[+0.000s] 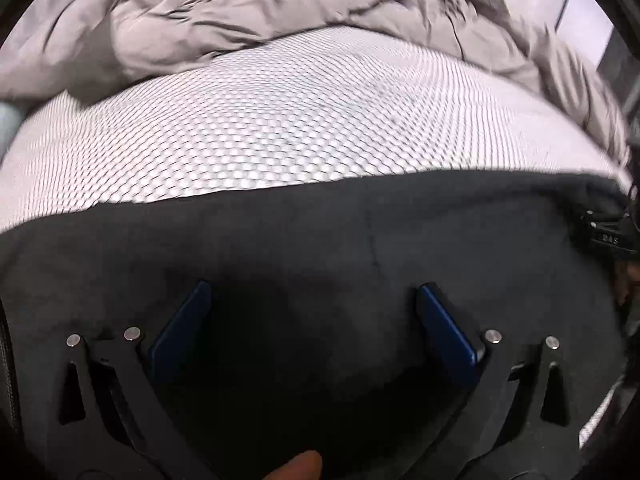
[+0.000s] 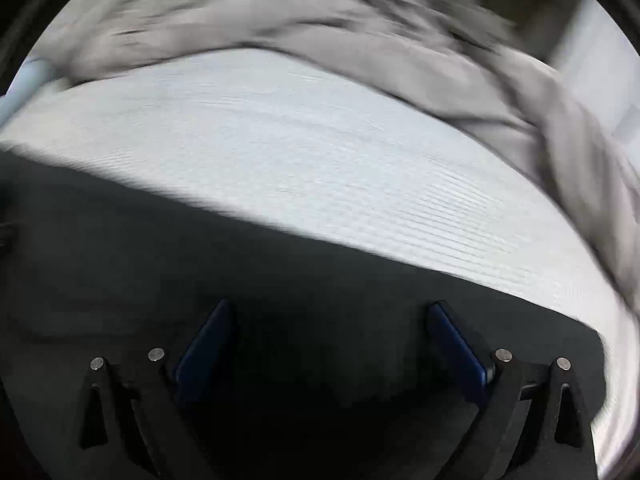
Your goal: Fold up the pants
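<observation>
Dark grey pants (image 1: 312, 240) lie flat on a white honeycomb-textured mattress (image 1: 280, 120), filling the lower half of the left wrist view. My left gripper (image 1: 314, 296) hovers just above them, blue pads wide apart, holding nothing. In the right wrist view the same pants (image 2: 200, 260) cover the lower left, their far edge running diagonally down to the right. My right gripper (image 2: 332, 312) is open and empty over the fabric. That view is motion-blurred.
A crumpled grey duvet (image 1: 240, 8) is heaped along the far side of the mattress (image 2: 320, 140), and shows again in the right wrist view (image 2: 280, 12). The other gripper's dark body (image 1: 608, 232) sits at the right edge. A white wall (image 1: 580, 12) stands beyond.
</observation>
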`<state>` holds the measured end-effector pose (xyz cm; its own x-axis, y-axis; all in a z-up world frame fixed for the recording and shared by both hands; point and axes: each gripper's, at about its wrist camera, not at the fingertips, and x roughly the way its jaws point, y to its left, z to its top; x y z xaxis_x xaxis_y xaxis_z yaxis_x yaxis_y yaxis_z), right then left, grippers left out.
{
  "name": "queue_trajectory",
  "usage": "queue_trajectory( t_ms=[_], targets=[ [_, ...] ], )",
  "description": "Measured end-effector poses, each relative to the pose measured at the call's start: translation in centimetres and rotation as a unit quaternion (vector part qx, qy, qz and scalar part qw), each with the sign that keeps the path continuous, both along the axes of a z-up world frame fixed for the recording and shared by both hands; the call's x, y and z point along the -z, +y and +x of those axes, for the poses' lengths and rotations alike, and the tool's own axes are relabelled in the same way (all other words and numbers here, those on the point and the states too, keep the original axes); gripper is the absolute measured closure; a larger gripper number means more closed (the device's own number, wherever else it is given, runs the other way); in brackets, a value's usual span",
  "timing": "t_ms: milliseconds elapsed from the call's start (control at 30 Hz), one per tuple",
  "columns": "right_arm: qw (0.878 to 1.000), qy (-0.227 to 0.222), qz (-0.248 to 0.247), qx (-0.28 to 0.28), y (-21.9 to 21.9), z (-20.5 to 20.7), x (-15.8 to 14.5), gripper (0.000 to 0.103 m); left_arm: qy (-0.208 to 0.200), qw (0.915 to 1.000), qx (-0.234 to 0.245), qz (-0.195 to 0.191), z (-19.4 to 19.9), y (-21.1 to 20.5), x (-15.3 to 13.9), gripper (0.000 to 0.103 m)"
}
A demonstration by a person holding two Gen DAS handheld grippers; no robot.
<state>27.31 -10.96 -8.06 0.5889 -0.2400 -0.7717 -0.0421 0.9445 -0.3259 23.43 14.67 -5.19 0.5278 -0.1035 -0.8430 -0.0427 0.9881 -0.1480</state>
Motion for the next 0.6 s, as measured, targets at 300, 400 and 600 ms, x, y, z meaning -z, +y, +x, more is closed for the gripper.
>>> queue_trajectory(
  t_ms=[300,400,600],
  targets=[
    [0.992,-0.026,0.122,-0.027,1.9,-0.3,-2.9,0.003,-0.042,0.9982,0.024,-0.037,1.6,-3.3,-2.7,0.001],
    [0.990,0.000,0.122,-0.077,6.5,0.7,-1.4,0.003,0.014,0.9997,0.013,-0.017,4.1,-4.7,0.4,0.001],
    [0.996,0.016,0.041,-0.071,6.6,0.8,0.6,0.004,0.002,0.9986,-0.036,0.038,2.8,-0.6,0.5,0.001]
  ],
)
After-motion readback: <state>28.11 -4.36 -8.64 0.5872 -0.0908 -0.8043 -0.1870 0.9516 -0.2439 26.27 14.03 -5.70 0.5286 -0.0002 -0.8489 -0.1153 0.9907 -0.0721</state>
